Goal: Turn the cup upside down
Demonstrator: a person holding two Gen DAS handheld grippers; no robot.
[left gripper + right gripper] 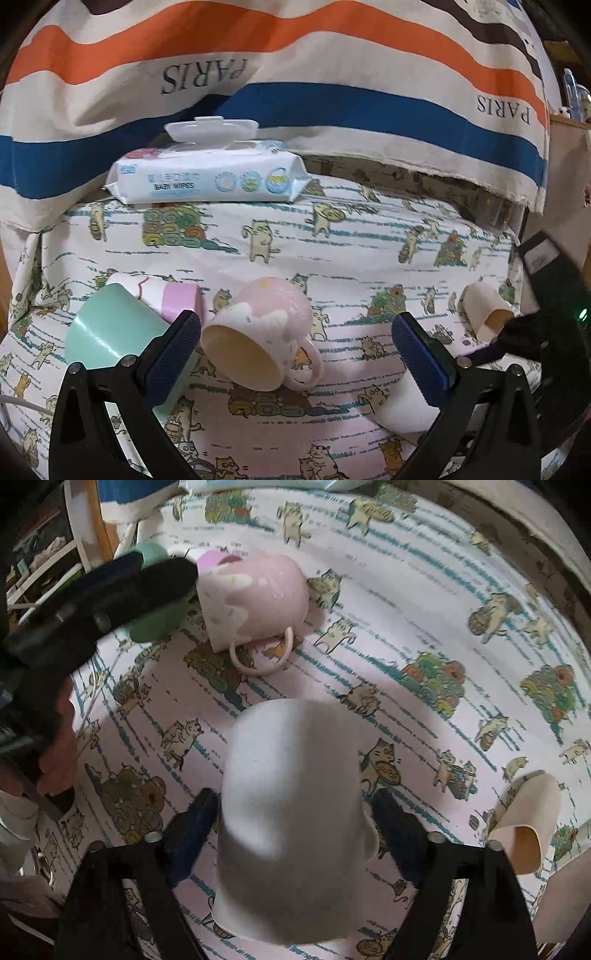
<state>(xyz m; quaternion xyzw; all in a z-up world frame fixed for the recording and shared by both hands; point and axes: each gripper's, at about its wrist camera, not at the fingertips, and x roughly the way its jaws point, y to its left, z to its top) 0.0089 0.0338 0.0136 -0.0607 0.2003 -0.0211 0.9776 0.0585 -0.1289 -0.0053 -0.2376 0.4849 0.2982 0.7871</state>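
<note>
**White cup between the right claw's jaws; pink mug on its side ahead of the left**

Right wrist view: a white cup (291, 812) fills the centre, blurred, its closed end toward the top of the frame and its rim low, near the camera. It sits between the two blue-padded jaws of the right gripper (295, 830). The jaws are spread about as wide as the cup; a sliver of cloth shows on either side, so I cannot tell whether the pads touch it.

Left wrist view: the left gripper (295, 339) is spread wide, nothing between its pads. A pink mug (266, 332) lies on its side just ahead, mouth turned toward the camera and down-left, handle resting on the cloth at the right. The left pad is close beside the mug's rim; contact is not clear.

Other items on the cat-print tablecloth (332, 236):
- mint green cup (110, 328) on its side, left of the pink mug, partly behind the left finger
- small cup with a lilac band (166, 295) lying behind it
- beige paper cup (524, 823) on its side, well to the right
- pack of baby wipes (207, 173) at the far edge, lid flipped up, against a striped cloth (295, 55) printed PARIS
</note>
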